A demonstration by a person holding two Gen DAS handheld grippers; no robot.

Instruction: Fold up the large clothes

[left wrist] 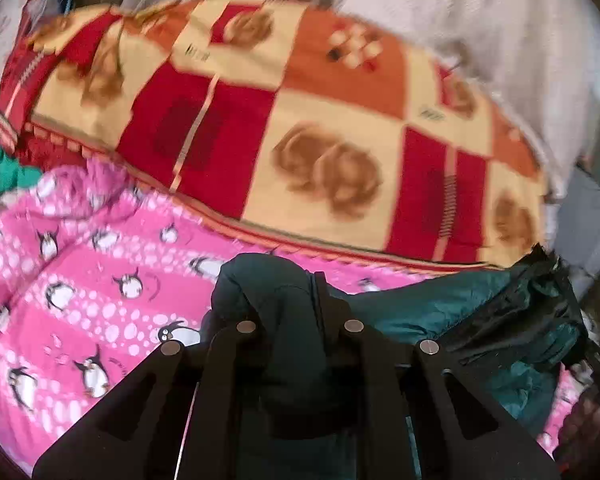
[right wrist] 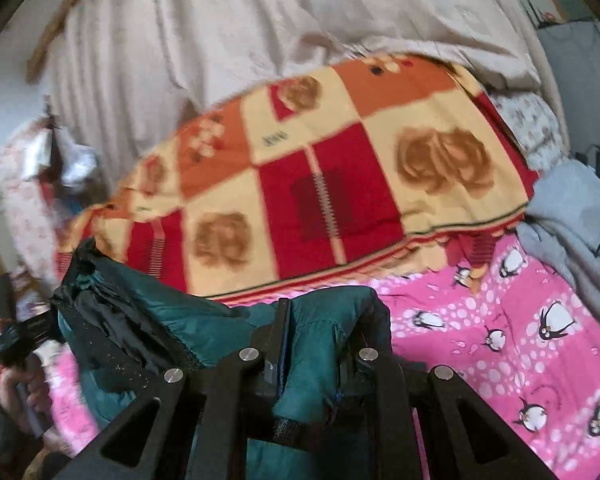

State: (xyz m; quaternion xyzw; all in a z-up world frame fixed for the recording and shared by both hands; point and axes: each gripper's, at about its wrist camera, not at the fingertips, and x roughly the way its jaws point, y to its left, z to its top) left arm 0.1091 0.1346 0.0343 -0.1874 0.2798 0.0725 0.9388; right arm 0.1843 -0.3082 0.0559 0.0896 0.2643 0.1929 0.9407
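Note:
A dark teal padded jacket (left wrist: 428, 308) with a black lining hangs between my two grippers, above the bed. My left gripper (left wrist: 288, 300) is shut on a bunched fold of the jacket at the lower middle of the left wrist view. My right gripper (right wrist: 320, 320) is shut on another bunched fold of the jacket (right wrist: 204, 320) in the right wrist view. The jacket stretches to the right in the left view and to the left in the right view. The fingertips are buried in the fabric.
A pink penguin blanket (left wrist: 84, 288) covers the bed, also seen in the right wrist view (right wrist: 520, 352). A red, orange and cream checked blanket (left wrist: 292, 128) lies folded behind it. A beige curtain (right wrist: 240, 28) hangs at the back. A grey garment (right wrist: 572, 216) lies at right.

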